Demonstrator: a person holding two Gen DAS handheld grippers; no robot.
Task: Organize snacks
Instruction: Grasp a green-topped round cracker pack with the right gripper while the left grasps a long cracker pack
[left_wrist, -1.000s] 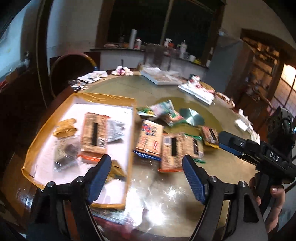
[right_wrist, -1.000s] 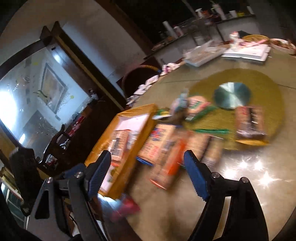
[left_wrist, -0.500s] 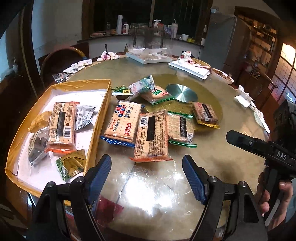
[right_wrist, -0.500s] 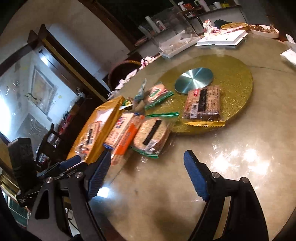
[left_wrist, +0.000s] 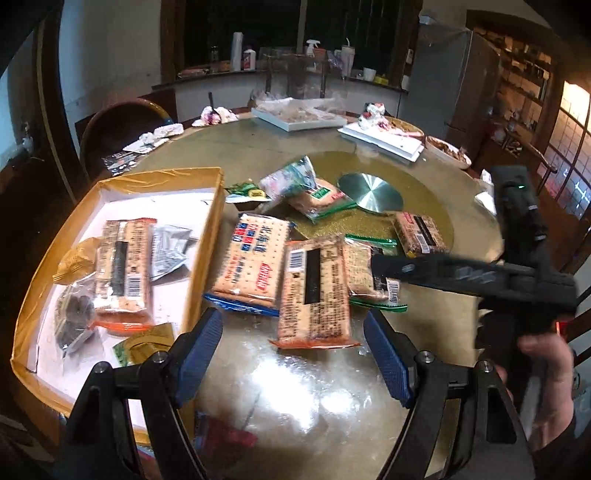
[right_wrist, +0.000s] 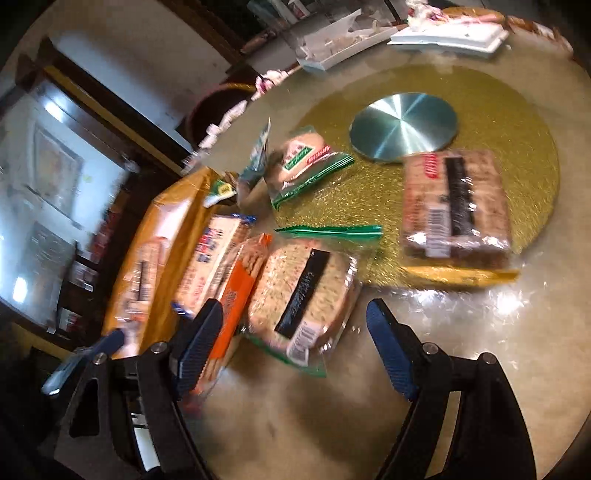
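A yellow-rimmed box (left_wrist: 207, 236) with a white floor lies at the table's left and holds several snack packs. Loose cracker packs lie right of it: a blue-edged pack (left_wrist: 255, 258), an orange-edged pack (left_wrist: 314, 291), a green-edged pack (right_wrist: 303, 295) and a yellow-edged pack (right_wrist: 454, 206) on the gold mat. My left gripper (left_wrist: 293, 354) is open and empty, just short of the orange-edged pack. My right gripper (right_wrist: 295, 347) is open and empty, hovering over the green-edged pack; it also shows in the left wrist view (left_wrist: 480, 277).
A silver disc (left_wrist: 369, 192) sits in the middle of the gold mat (right_wrist: 517, 122). White trays (left_wrist: 380, 140) and a bowl stand at the far side of the round table. A chair (left_wrist: 122, 125) stands at the back left. A red wrapper (left_wrist: 225, 439) lies near the table's front edge.
Both grippers have moved in closer to the loose packs. The right gripper has swung left and down over the green-edged pack. Both stay open.
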